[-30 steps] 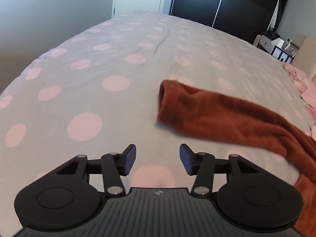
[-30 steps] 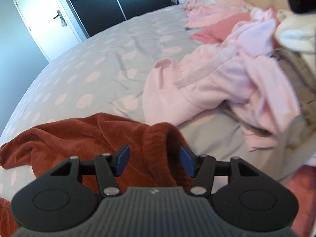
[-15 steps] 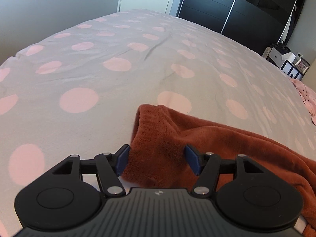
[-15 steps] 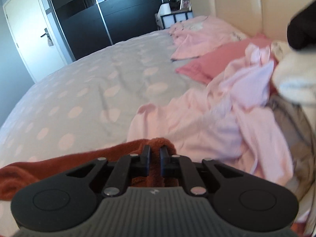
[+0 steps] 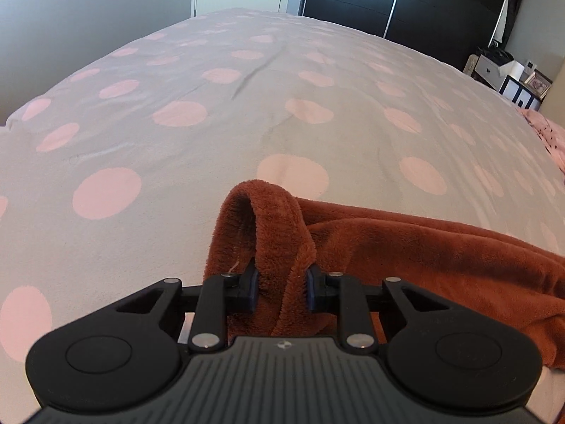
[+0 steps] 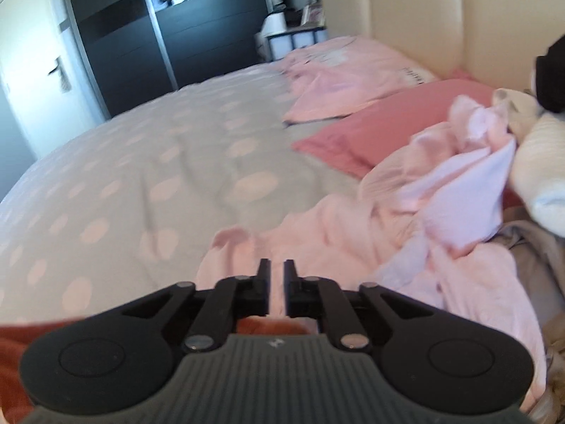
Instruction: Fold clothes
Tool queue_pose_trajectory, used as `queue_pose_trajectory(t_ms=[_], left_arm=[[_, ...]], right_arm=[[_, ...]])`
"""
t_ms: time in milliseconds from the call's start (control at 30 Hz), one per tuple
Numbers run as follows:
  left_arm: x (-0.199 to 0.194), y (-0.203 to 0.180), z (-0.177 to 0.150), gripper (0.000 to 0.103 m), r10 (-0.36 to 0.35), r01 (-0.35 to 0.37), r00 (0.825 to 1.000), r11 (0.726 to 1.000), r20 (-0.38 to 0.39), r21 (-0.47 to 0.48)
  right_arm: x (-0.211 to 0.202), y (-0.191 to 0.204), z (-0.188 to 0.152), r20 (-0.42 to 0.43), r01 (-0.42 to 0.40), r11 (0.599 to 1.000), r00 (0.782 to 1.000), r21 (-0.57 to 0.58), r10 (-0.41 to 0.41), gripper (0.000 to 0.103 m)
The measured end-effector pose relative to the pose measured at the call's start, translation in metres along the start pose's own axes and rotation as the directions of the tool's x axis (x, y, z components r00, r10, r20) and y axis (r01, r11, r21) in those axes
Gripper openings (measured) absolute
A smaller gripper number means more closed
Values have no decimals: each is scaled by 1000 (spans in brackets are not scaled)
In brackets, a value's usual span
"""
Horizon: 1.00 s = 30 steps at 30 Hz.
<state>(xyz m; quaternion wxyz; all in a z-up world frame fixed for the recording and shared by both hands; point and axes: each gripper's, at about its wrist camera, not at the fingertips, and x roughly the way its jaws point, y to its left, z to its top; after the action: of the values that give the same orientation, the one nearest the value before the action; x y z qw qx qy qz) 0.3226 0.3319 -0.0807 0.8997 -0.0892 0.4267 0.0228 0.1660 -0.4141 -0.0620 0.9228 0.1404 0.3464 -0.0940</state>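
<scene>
A rust-brown fleece garment [image 5: 423, 254] lies across the grey bedspread with pink dots [image 5: 176, 141]. Its looped sleeve end [image 5: 261, 212] stands up between the fingers of my left gripper [image 5: 281, 279]. The jaws are closing and the pads pinch the bunched fleece. In the right wrist view, my right gripper [image 6: 277, 268] hangs over a pale pink garment [image 6: 335, 247]. Its jaws are opening, a narrow gap shows, and nothing is between them. A strip of the brown fleece [image 6: 268, 327] shows just under its body.
A pile of pink and white clothes [image 6: 459, 194] lies to the right, with pink pillows [image 6: 388, 120] against a cream headboard [image 6: 423, 17]. A dark wardrobe [image 5: 406, 0] and a nightstand [image 5: 508, 77] stand beyond the bed. The bedspread's left edge [image 5: 21, 120] drops off.
My left gripper came down onto the brown sleeve end and closed on it. My right gripper pinched the brown fleece, then let it go and swung toward the pink clothes.
</scene>
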Motion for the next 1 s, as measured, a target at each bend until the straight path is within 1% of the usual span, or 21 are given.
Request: queue_pose_trajectory(t_ms=[33,100,200,300,333,367,400,433,500,533,567,600,633,700,767,800,833,900,933,1000], left_arm=[[-1,2,-1,24,3,-3,1000,1000,-1,-5],[-2,5,-2,26,2,-2,1000,1000,-5,-16],[-4,7,-3,26,-2,2,1000,1000,-7,-25],[-5,5,-2,26,11,-11,1000,999,-6,-36],[-6,2,-2,25,19,-19,1000,999,-6,-36],[-8,-1,-1,23,36,-36,999,999,-2,-18],[-12,-4,-1,22,45,-45,999,999,3,-5],[-16,-7,-1,20,55,-55,998,998,9,9],[-34,-9,2,19,77,-79,996,996,44,44],[-45,-6,4,19,83,-86,995,995,64,48],[-57,-1,7,19,88,-91,993,995,83,32],[-71,6,11,19,83,-84,991,996,108,6],[-85,12,14,19,64,-62,989,998,132,-14],[-117,13,20,19,50,-51,981,999,186,-3],[-152,11,25,19,21,-26,970,1000,241,17],[-164,10,28,19,8,-14,968,1000,250,20],[-171,12,31,19,5,-10,970,1000,242,19],[-165,13,32,19,25,-34,980,999,200,39],[-154,13,30,19,40,-51,985,997,170,60],[-123,18,22,20,52,-58,994,996,96,61]], right_arm=[[2,2,-5,-23,-15,1000,1000,-11,15,48],[5,2,-14,-59,-22,1000,998,-11,21,48],[1,-5,-30,-71,-8,1000,997,31,10,48],[10,-8,-43,-106,-47,997,993,59,53,46],[14,-7,-46,-119,-54,995,991,79,63,46],[19,-6,-49,-132,-59,993,989,102,73,38],[24,-5,-52,-145,-64,990,986,124,82,24],[23,0,-53,-130,-62,990,988,127,78,11],[8,9,-49,-58,-51,994,997,99,57,11],[-2,12,-44,-17,-26,997,999,67,27,11],[-11,12,-38,15,7,999,1000,46,-8,10],[-19,7,-31,38,31,998,999,53,-33,10],[-26,1,-23,59,52,997,997,65,-56,10],[-37,-9,-10,74,55,995,995,78,-61,10],[-44,-11,-3,86,56,997,994,56,-60,10],[-48,-12,0,92,57,997,994,45,-61,10],[-49,-13,1,89,56,998,994,43,-60,10],[-43,-14,0,74,53,998,996,44,-56,10],[-37,-10,-1,68,56,998,996,37,-59,10],[-23,-3,-7,61,71,997,995,28,-72,11]])
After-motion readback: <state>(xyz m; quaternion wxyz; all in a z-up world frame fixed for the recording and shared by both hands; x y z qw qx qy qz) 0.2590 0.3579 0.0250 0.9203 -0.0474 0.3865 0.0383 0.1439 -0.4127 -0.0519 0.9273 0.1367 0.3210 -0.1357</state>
